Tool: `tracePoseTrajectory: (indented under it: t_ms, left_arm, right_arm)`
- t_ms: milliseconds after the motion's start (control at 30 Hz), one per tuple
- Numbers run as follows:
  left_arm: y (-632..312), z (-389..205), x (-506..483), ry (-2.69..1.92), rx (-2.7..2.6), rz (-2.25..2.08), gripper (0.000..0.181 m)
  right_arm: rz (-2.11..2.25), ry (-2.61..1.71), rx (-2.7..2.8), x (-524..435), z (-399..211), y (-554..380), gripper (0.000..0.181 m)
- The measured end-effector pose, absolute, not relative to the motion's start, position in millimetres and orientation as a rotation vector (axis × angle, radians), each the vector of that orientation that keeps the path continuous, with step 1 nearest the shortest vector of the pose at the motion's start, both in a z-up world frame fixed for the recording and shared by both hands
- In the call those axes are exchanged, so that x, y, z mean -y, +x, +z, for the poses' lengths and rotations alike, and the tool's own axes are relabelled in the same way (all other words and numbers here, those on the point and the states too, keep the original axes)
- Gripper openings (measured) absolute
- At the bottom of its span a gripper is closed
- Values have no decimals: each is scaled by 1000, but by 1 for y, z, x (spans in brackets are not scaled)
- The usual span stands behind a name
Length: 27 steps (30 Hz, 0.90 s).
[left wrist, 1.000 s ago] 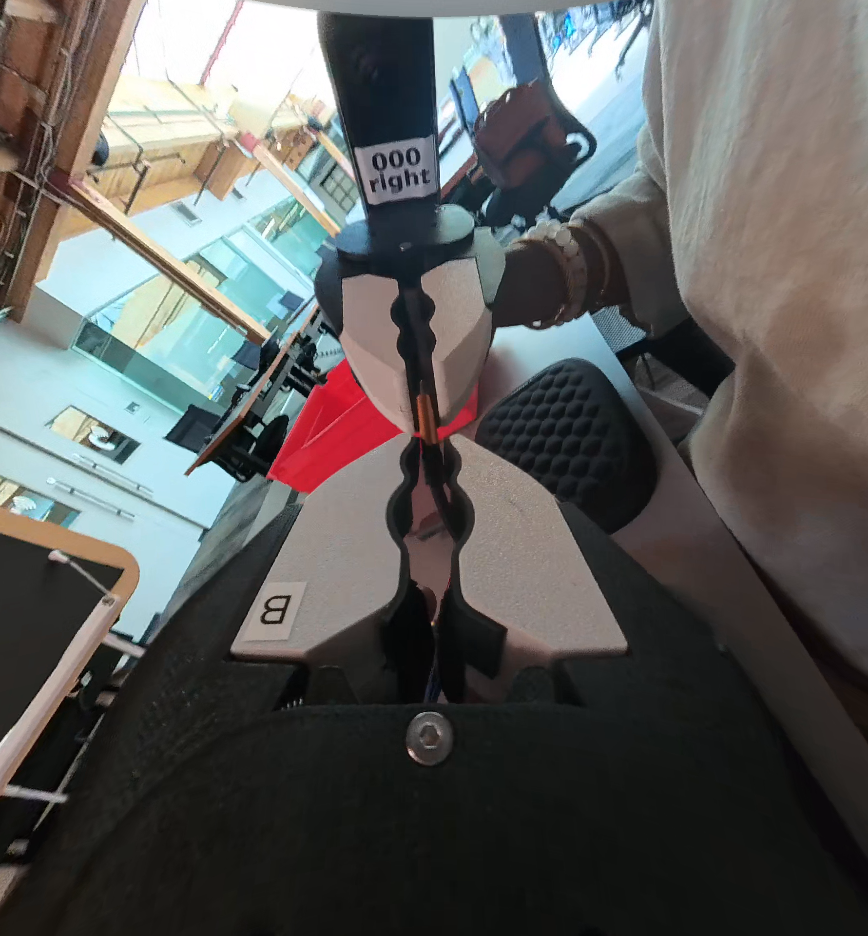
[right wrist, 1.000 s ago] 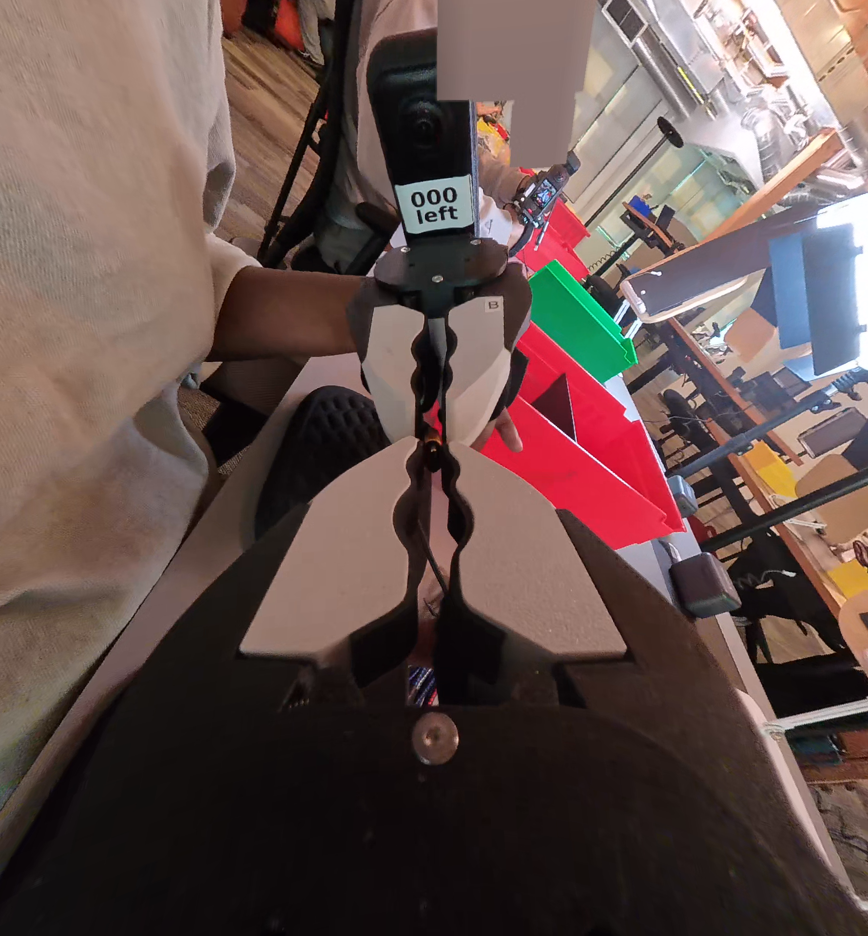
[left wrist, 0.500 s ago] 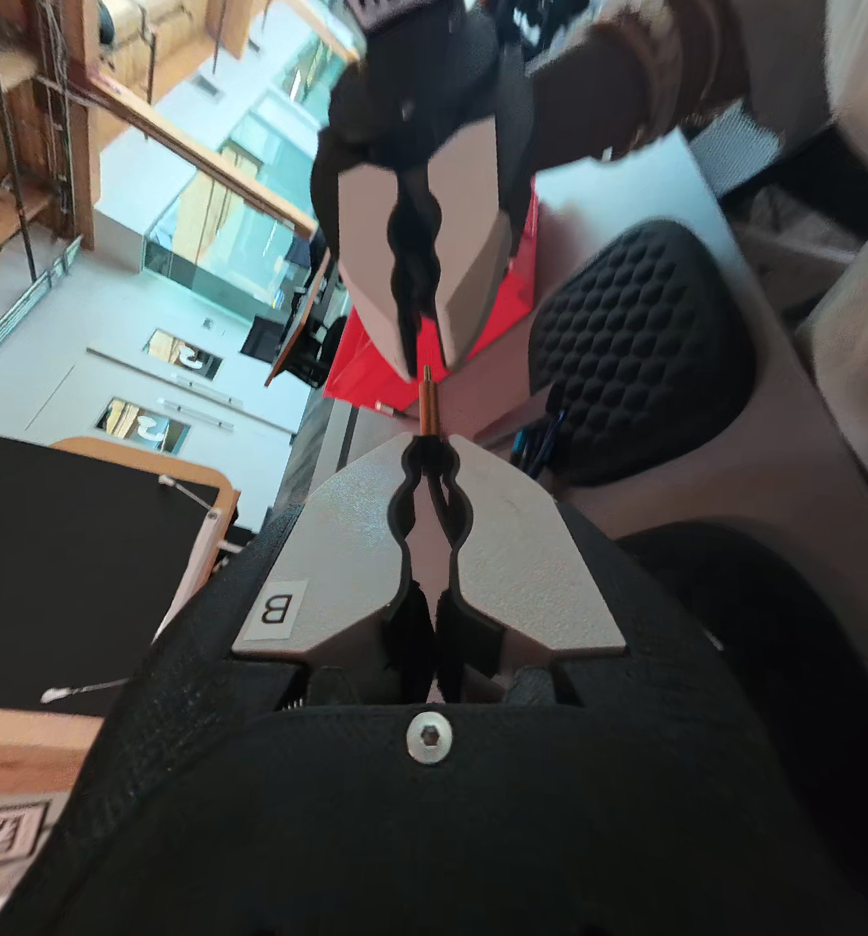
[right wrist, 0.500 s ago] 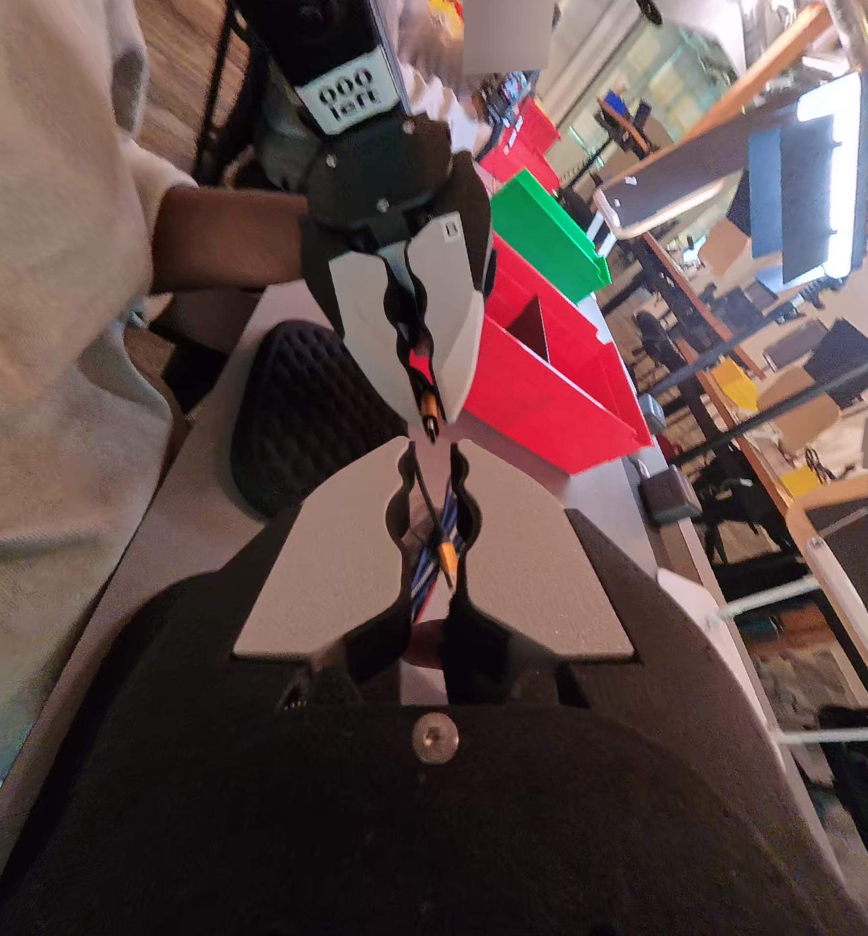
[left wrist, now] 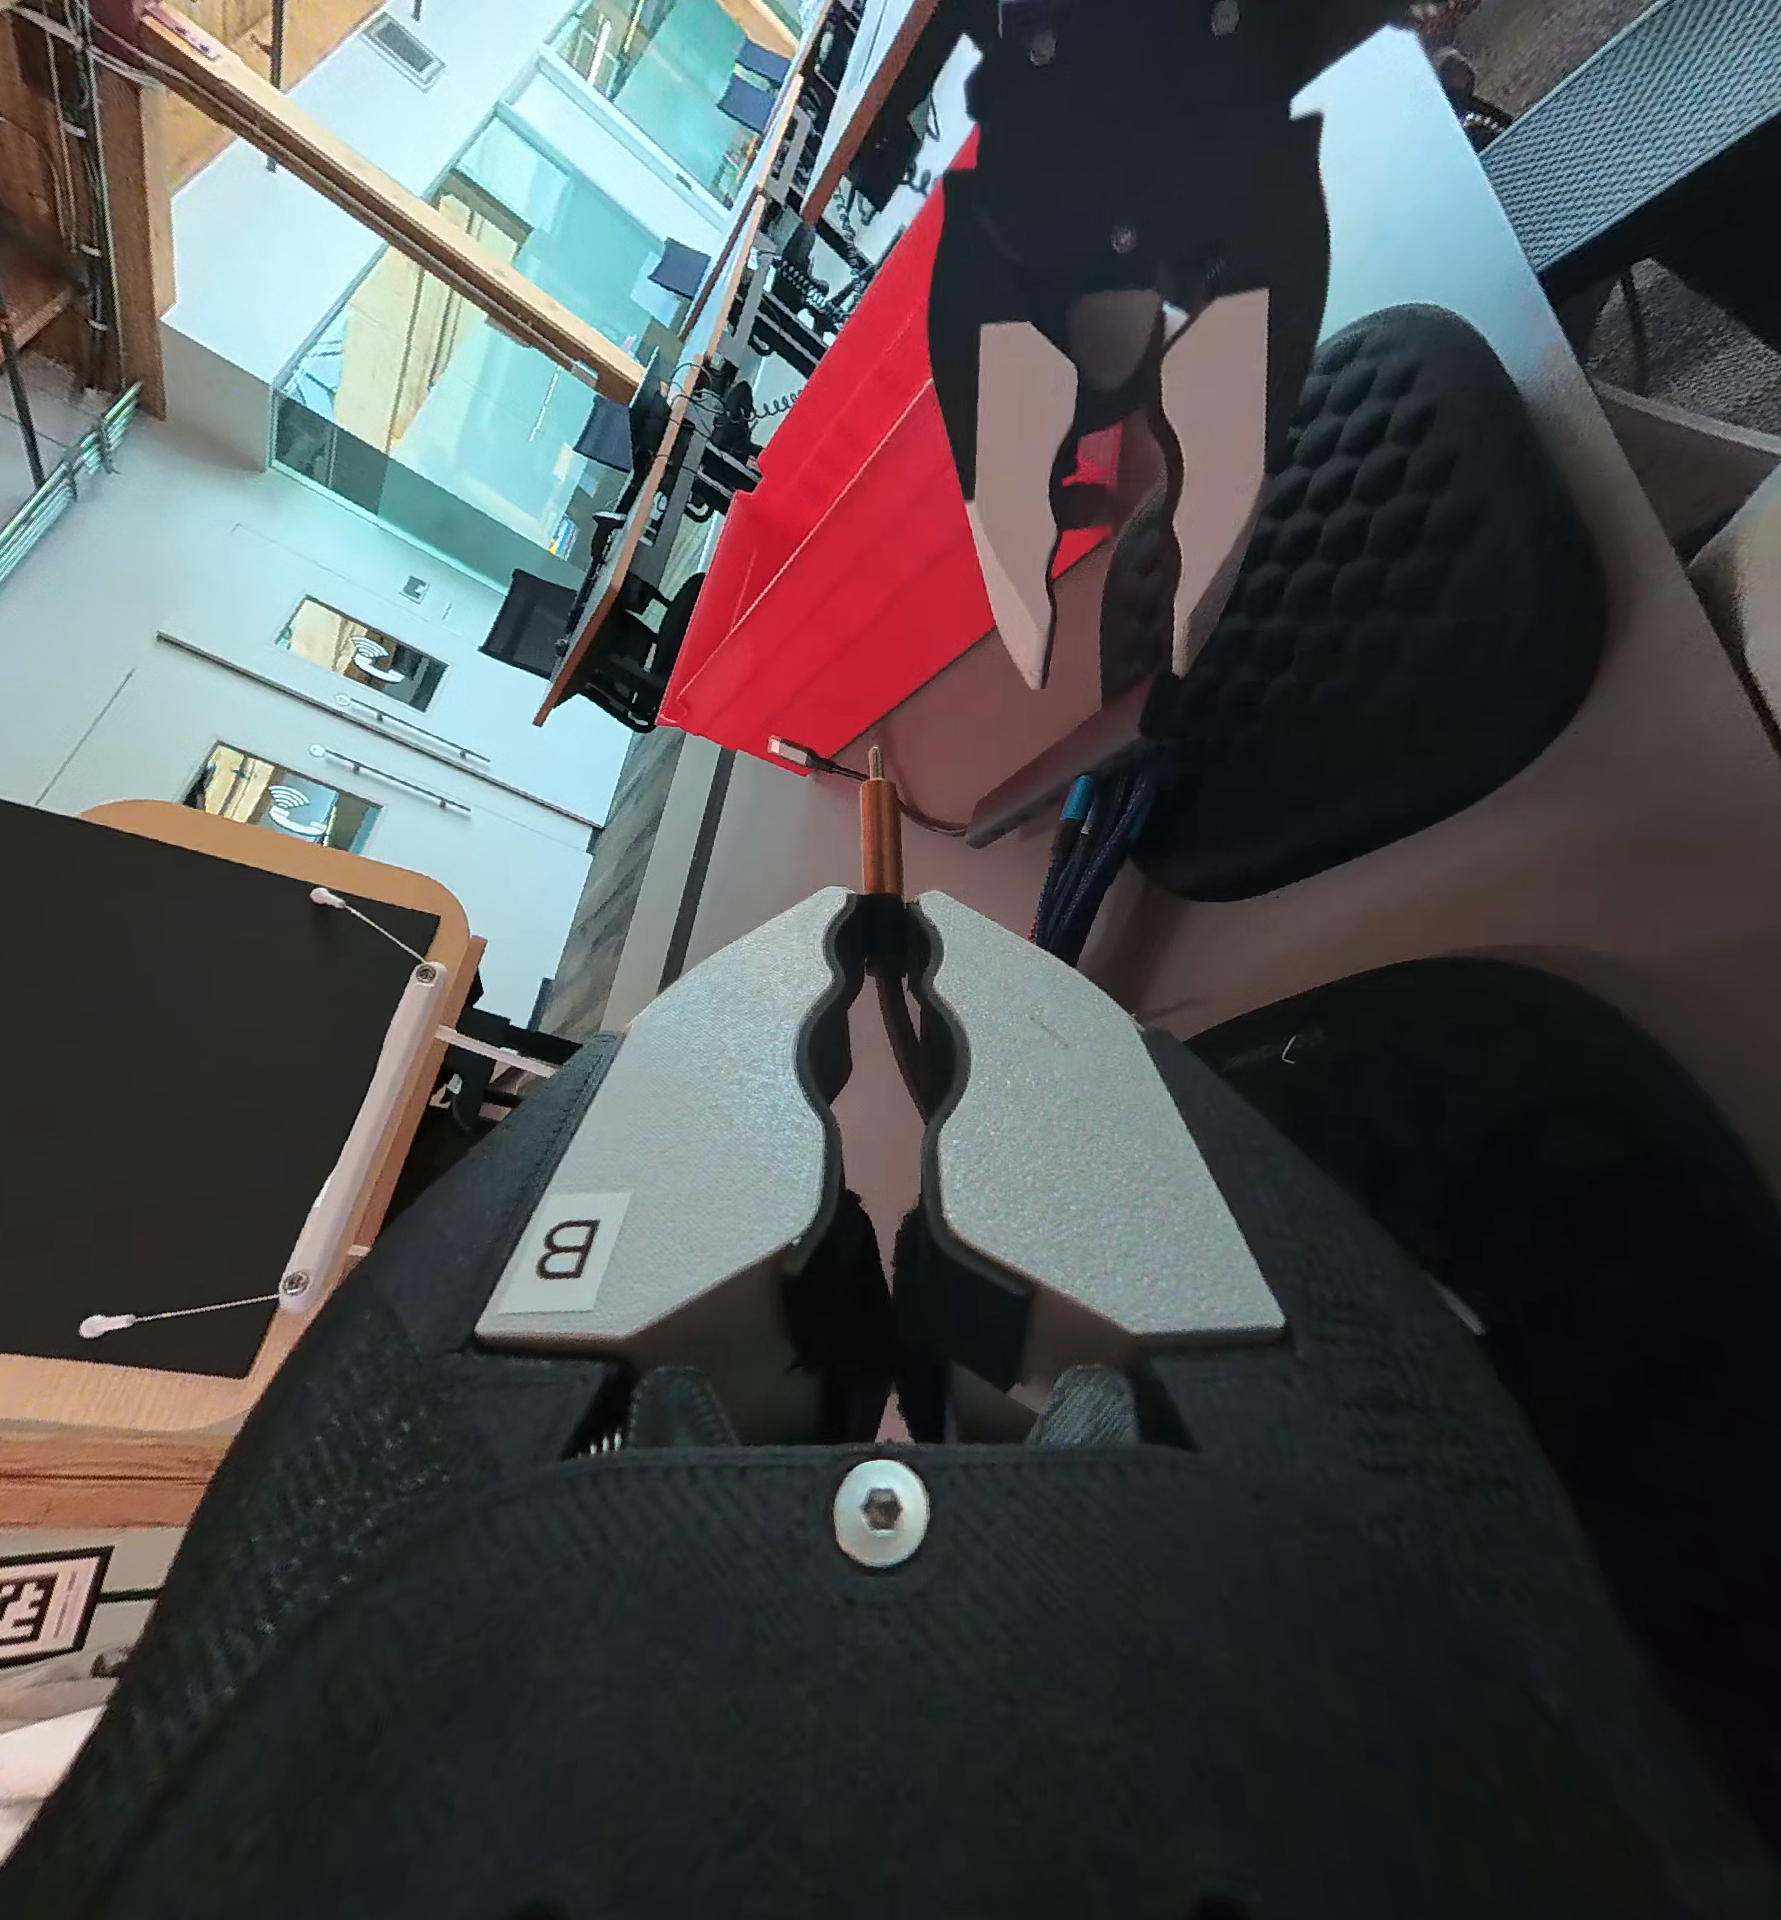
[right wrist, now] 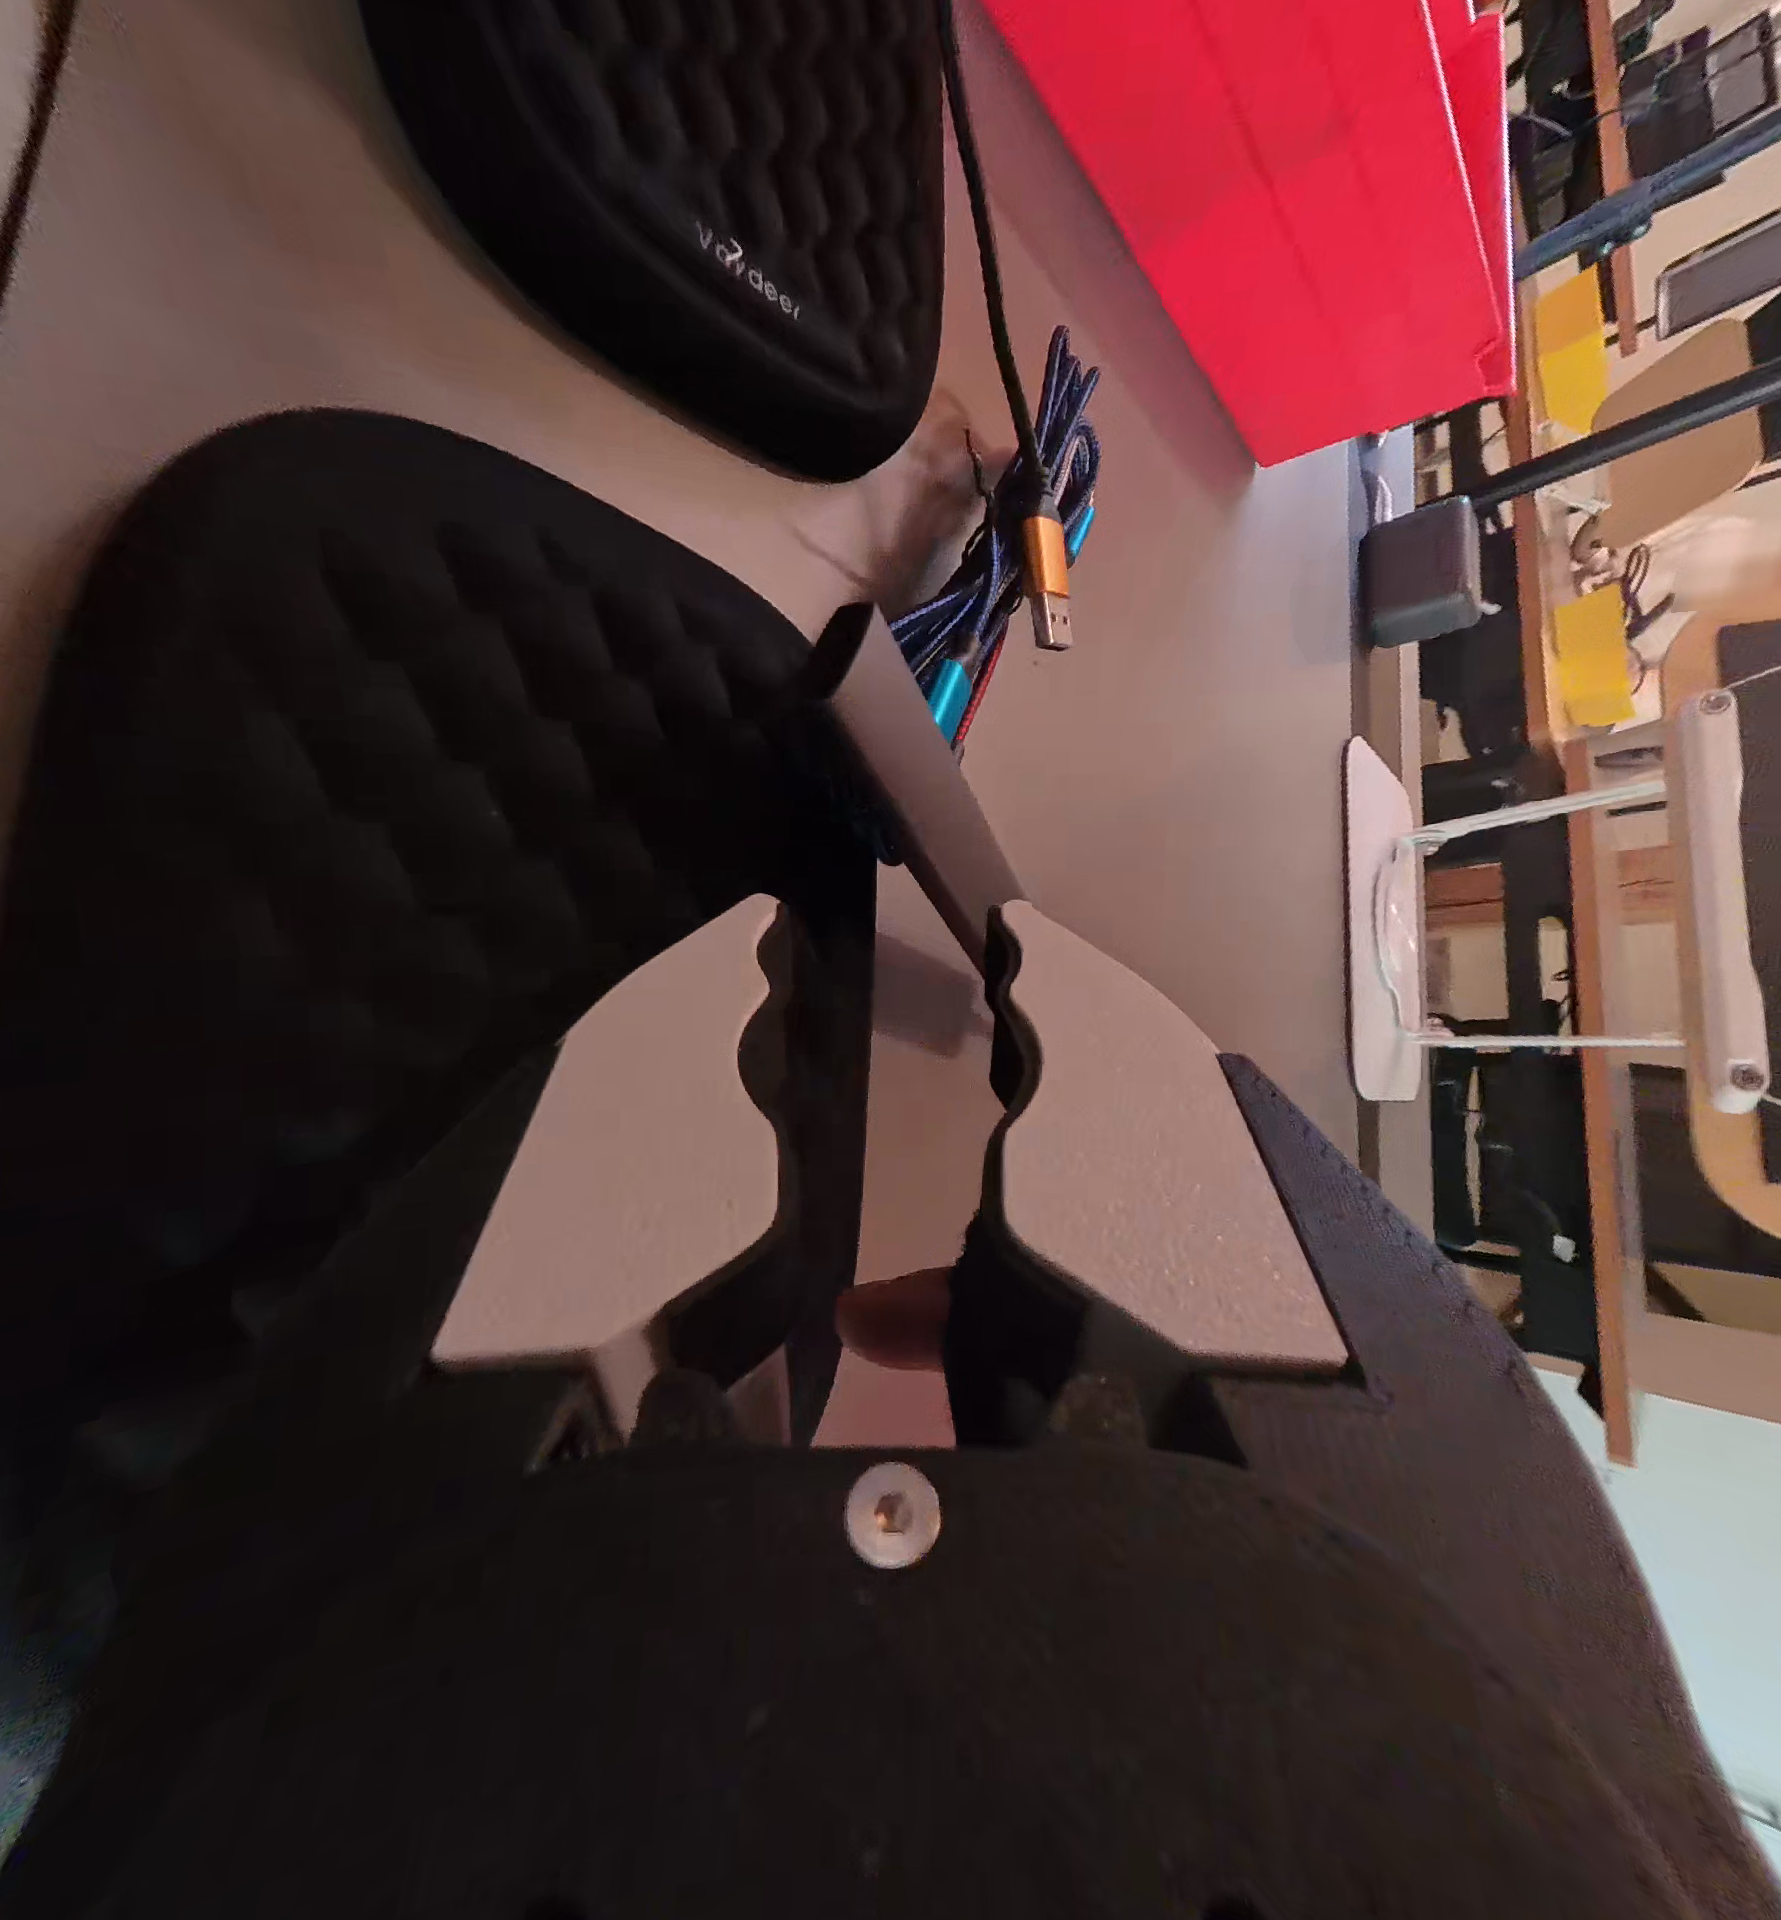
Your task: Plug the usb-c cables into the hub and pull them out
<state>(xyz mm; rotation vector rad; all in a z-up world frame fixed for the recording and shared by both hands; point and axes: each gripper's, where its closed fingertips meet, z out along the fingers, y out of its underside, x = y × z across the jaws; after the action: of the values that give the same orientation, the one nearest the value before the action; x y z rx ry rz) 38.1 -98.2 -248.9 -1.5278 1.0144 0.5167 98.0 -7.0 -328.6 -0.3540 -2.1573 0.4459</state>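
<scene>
On the grey desk (left wrist: 1426,145), the hub (right wrist: 927,800) lies just ahead of the spread, empty right gripper (right wrist: 886,920), while the left gripper (left wrist: 881,902), farther off, pinches the orange plug (left wrist: 880,840) pointing forward toward it.

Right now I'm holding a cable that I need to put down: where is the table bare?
Bare tabletop lies between the hub and the small grey box, beside the red bin. It is crowded where the blue cables and a loose orange plug bunch by the hub, between the black wrist rests.
</scene>
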Motion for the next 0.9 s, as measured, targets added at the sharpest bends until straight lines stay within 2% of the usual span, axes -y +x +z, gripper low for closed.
tracePoseTrajectory:
  t_ms: [100, 267, 367, 500, 600, 900]
  left_arm:
    - [37, -249, 98, -1526, -1014, 528, 5]
    - [33, -247, 101, -1512, -993, 514, 5]
    - [33, -248, 102, -1505, -992, 500, 5]
    - [33, -249, 102, -1502, -989, 483, 5]
    - [31, -251, 103, -1508, -986, 484, 5]
    - [24, -243, 109, -1496, -962, 519, 5]
  right_arm:
    - [413, -284, 2109, 4, -327, 87, 38]
    - [365, -137, 2011, 11, -329, 71, 31]
    - [352, -133, 1957, 12, -329, 63, 27]
    - [337, -156, 1927, 13, -328, 51, 30]
    - [273, -88, 1951, 17, -333, 44, 14]
    - [140, 15, 1969, 21, -326, 38, 12]
